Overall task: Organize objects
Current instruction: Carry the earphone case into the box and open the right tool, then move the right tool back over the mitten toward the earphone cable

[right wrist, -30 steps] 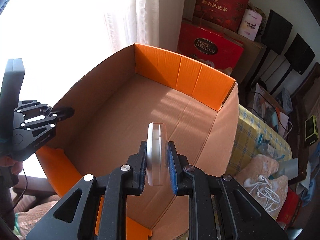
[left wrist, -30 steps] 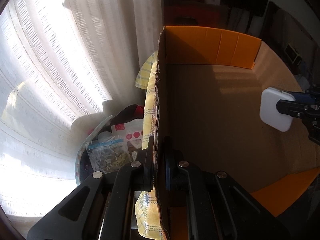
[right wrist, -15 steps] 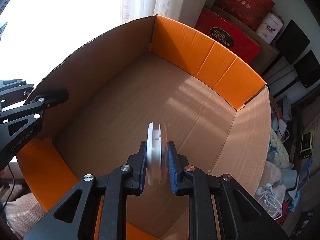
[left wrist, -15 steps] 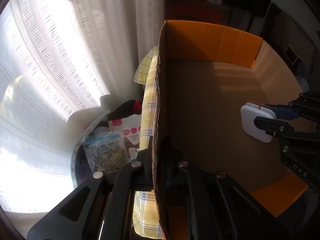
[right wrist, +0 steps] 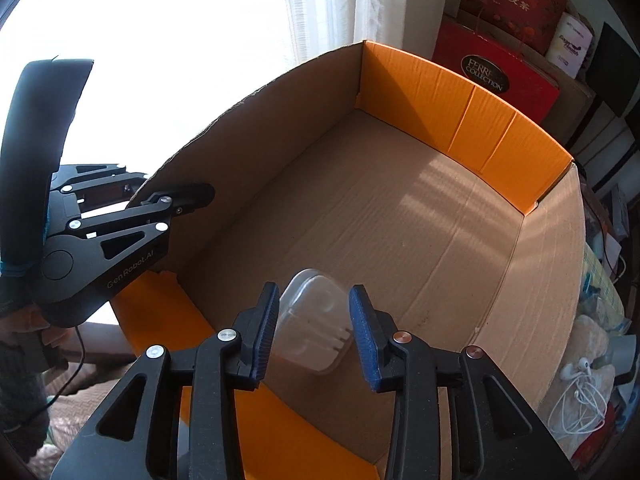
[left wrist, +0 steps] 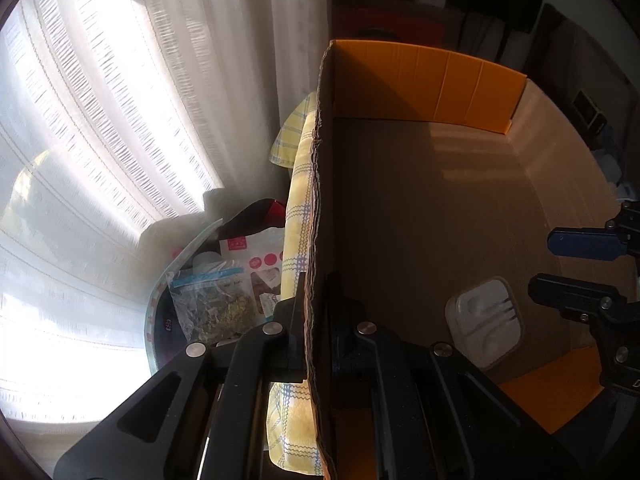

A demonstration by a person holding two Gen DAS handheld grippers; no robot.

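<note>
A large cardboard box (right wrist: 400,216) with orange flaps lies open. A white plastic earphone case (right wrist: 316,328) lies flat on its floor near the near corner; it also shows in the left wrist view (left wrist: 486,326). My right gripper (right wrist: 314,334) is open, its blue-padded fingers held above and either side of the case; it also shows in the left wrist view (left wrist: 568,266). My left gripper (left wrist: 316,300) is shut on the box's side wall (left wrist: 320,200), also seen in the right wrist view (right wrist: 176,196).
Sheer curtains (left wrist: 120,120) hang left of the box. A yellow checked cloth (left wrist: 298,208) lies under it, with snack bags (left wrist: 216,304) beside. Red gift boxes (right wrist: 496,60) stand behind. White earphones (right wrist: 580,392) lie to the right.
My right gripper lowered the white case into the box, opened and let it go. The case now lies flat on the box floor. The left gripper kept its hold on the wall.
</note>
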